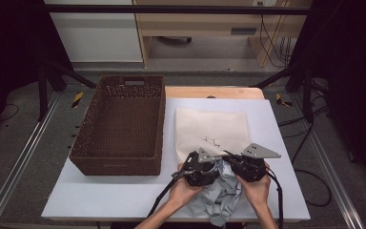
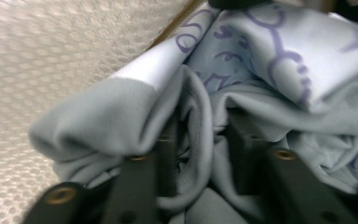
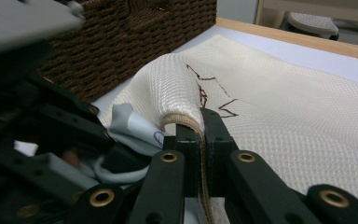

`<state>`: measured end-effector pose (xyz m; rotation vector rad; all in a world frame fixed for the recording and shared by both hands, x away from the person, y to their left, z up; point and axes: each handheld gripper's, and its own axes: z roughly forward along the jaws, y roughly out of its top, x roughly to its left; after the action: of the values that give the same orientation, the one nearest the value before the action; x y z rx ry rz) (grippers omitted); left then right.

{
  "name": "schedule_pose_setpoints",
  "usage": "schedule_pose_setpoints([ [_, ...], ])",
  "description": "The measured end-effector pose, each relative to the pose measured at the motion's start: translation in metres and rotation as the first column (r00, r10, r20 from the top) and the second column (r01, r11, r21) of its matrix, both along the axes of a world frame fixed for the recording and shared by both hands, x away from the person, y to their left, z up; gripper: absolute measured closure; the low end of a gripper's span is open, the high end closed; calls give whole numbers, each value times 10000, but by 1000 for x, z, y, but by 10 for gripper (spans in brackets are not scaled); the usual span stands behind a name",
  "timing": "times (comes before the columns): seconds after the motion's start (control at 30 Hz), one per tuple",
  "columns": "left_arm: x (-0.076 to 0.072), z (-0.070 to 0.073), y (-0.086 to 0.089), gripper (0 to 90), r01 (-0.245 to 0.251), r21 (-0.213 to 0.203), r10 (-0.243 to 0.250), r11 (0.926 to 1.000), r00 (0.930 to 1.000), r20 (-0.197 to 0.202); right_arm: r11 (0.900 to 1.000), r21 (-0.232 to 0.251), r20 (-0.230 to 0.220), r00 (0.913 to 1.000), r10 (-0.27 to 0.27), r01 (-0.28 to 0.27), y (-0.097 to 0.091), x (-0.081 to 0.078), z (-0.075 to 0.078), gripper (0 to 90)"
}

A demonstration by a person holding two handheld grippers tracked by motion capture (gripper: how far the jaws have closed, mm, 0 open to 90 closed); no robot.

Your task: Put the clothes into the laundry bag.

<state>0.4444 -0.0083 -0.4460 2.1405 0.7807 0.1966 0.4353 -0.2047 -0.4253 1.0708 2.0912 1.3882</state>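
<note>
A cream mesh bag (image 1: 212,126) lies flat on the white table, its mouth toward the person. A crumpled grey garment (image 1: 219,198) with a white, purple-printed patch lies at that mouth. My right gripper (image 3: 203,135) is shut on the bag's tan-edged rim (image 3: 182,120) and lifts it off the table. My left gripper (image 2: 203,149) is buried in the grey garment (image 2: 135,107); a loose fold sits between its parted jaws without being pinched. In the high view the left gripper (image 1: 212,167) and the right gripper (image 1: 228,161) meet at the bag's near edge, both held by bare hands.
A dark brown wicker basket (image 1: 116,164) stands left of the bag, its wall close behind the grippers (image 3: 135,32). The white table top (image 1: 114,195) has bare room in front of the basket. Black frame posts and cables flank the table.
</note>
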Motion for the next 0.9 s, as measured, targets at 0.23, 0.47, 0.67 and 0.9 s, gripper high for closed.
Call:
schedule_pose_setpoints([
  [0.23,-24,32,28,390,509,-326,-482,9982,9957,792,10000,-22,-52,10000,-80,80,-2,1,-2,871],
  [0.47,-43,18,35,350,820,524,-858,9953,9934,756,9999,-30,-90,9999,-100,100,-2,2,-2,871],
  [0.67,-37,-4,23,387,675,883,-692,9938,9975,166,9999,-88,-136,9999,-63,62,-1,1,-3,871],
  [0.9,-36,3,12,691,282,1140,-353,9931,9975,613,10000,-20,-92,10000,-13,13,1,0,-4,872],
])
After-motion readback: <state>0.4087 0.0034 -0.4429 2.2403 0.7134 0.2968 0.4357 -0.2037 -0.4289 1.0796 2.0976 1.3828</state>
